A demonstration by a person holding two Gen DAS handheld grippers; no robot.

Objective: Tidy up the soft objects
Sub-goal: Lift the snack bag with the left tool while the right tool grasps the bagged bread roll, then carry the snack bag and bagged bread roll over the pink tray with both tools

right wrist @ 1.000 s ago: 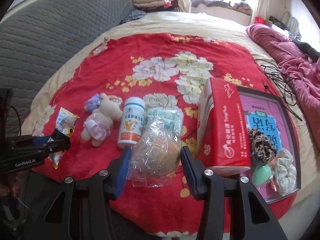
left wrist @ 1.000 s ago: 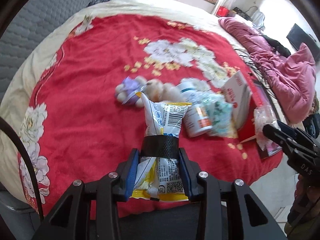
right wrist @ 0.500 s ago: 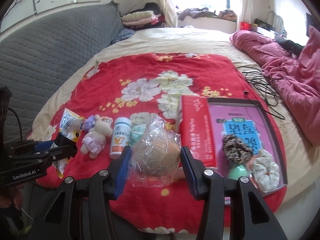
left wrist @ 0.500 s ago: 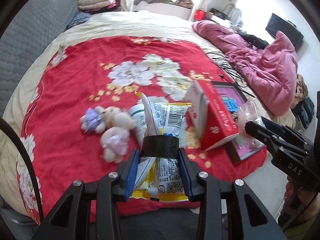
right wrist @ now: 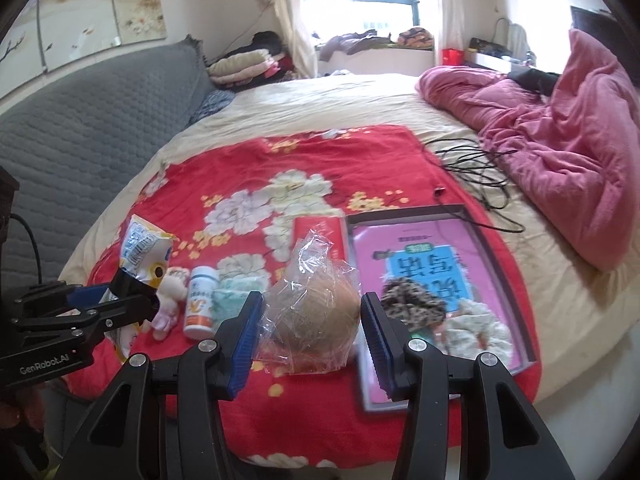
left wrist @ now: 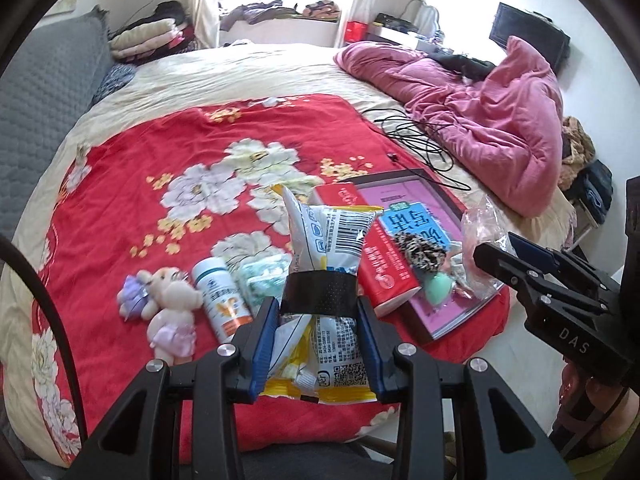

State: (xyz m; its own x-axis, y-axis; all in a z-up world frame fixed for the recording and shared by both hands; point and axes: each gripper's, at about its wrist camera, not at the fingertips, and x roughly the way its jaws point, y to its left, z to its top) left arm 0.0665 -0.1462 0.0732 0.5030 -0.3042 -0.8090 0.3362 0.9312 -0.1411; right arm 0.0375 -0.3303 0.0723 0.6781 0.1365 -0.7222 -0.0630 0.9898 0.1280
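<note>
Above the bed's red floral blanket (left wrist: 120, 208) we've got both claws pinching: left claw (left wrist: 318, 340) clamps the yellow-white snack packet (left wrist: 332, 240) upright, right claw (right wrist: 310, 330) grips the clear-wrapped bun (right wrist: 316, 308), nearest the pink-lined tray (right wrist: 472, 236).

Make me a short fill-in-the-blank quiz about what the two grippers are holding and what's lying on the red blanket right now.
1. The left gripper is clamped on a yellow and white snack ____.
2. The right gripper holds a bun wrapped in clear ____.
3. The leopard-print scrunchie lies on the pink ____.
4. The white bottle lies between the plush bear and the green ____ pack.

Missing words: packet; plastic; box lid; tissue
</note>
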